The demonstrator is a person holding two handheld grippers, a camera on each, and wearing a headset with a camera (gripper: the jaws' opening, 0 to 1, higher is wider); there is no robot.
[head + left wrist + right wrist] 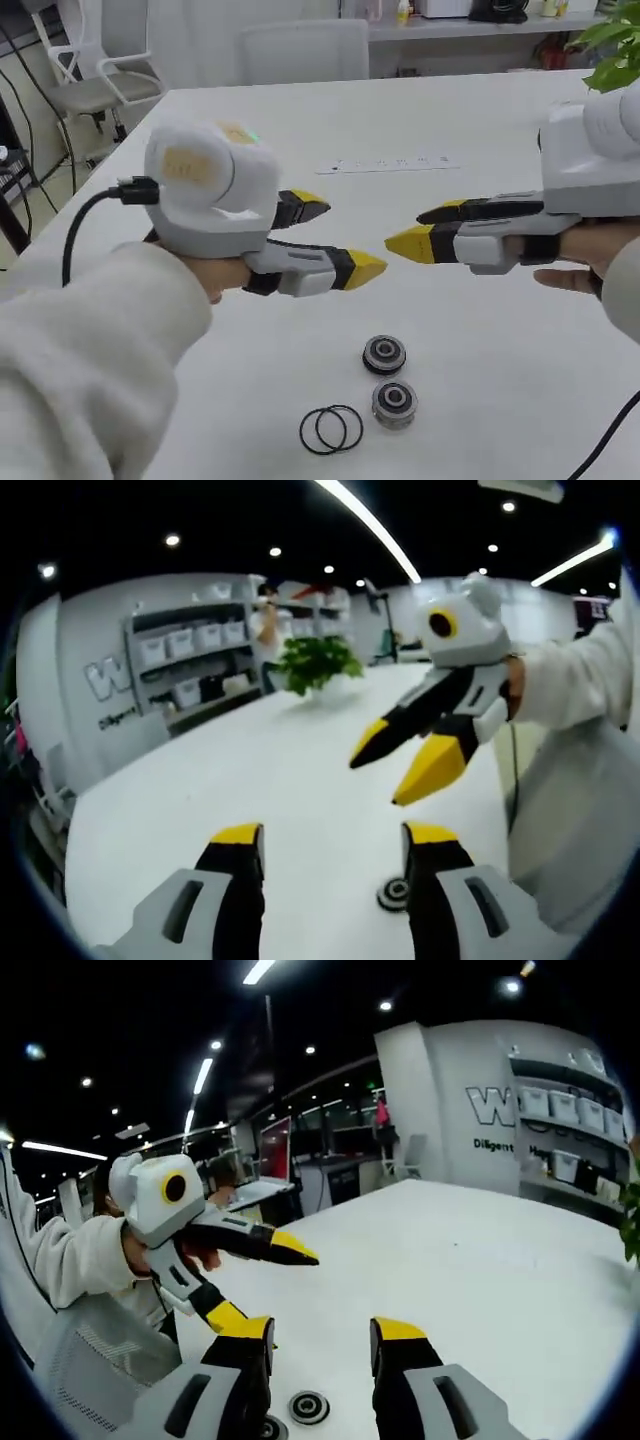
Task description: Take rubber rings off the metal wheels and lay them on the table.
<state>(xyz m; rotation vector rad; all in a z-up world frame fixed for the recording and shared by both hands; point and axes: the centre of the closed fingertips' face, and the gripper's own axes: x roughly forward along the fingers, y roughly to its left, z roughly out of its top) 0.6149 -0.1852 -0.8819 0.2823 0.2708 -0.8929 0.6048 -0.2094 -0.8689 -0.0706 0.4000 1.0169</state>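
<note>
Two small metal wheels lie on the white table (pixel 480 400), one (pixel 384 354) with a dark rim and one (pixel 394 403) more silver just in front of it. Two thin black rubber rings (pixel 331 429) lie overlapping to their left. My left gripper (pixel 340 238) hovers above and left of the wheels, open and empty. My right gripper (pixel 418 228) faces it from the right, open and empty, their yellow tips a short way apart. In the left gripper view, my own jaws (pixel 333 835) frame one wheel (pixel 393 893). Both wheels (pixel 308 1406) sit low between the right gripper's jaws (pixel 322 1328).
A thin paper strip (pixel 390 163) lies farther back on the table. A black cable (pixel 80 220) trails off the left gripper. Chairs (pixel 300 50) stand beyond the far edge, and a green plant (pixel 610 50) is at the right corner.
</note>
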